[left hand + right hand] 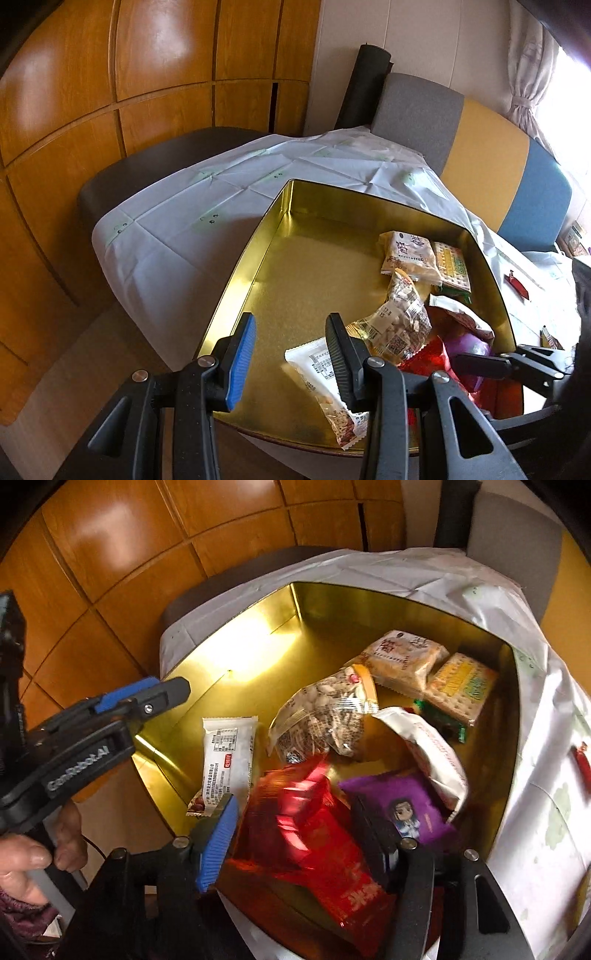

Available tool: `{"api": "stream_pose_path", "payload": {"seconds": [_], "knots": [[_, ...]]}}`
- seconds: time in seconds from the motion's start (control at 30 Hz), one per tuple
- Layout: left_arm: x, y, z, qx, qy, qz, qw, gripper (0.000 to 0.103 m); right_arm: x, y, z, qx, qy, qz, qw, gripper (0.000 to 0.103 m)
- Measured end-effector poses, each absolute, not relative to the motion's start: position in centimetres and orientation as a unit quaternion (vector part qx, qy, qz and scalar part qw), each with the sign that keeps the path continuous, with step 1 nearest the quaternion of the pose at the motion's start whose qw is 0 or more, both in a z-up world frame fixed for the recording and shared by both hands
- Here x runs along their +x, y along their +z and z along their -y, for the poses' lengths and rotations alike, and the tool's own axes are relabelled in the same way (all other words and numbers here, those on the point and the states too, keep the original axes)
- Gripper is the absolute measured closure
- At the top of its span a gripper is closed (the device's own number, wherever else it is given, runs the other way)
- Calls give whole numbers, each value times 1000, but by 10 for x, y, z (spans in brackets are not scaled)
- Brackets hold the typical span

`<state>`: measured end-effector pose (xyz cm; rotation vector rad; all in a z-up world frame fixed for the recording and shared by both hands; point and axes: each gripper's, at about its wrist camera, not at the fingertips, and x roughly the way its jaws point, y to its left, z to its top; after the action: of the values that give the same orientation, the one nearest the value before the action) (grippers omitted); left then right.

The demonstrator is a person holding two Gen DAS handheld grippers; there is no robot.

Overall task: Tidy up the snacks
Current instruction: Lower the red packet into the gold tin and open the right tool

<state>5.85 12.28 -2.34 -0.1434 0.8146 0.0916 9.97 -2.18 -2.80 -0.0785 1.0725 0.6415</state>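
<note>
Red pack (pixel 317 834) lies in the gold tin (pixel 258 635) at the near right corner, directly between your right gripper (pixel 299 834) fingers; its long axis runs roughly along the gripper's forward line, slightly skewed toward the near right. Your right jaws are spread wide, one each side of the pack, and I can't tell if either pad touches it. It looks blurred, so probably dropping or sliding. Purple pack (pixel 402 808) sits just beside it on the right, partly behind the right finger. White bar (pixel 227 760) lies just left, long axis near-far. Your left gripper (pixel 290 354) is released and empty, over the tin's near left, bare floor below. Right hand is clearly nearer to the red pack; left is nearer the white bar.
</note>
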Motion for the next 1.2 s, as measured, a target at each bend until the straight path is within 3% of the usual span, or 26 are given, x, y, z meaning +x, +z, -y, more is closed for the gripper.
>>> {"api": "stream_pose_path", "payload": {"seconds": [0.07,0.2,1.2], "knots": [[58,-24,-122,-69,45,-396,915,64,95,-26,21,-44,305,-498,811,67],[58,-22,-120,-65,41,-395,915,64,95,-24,14,-42,312,-496,809,81],[49,-15,-96,-39,11,-389,920,63,81,-2,53,-5,270,-473,838,80]]}}
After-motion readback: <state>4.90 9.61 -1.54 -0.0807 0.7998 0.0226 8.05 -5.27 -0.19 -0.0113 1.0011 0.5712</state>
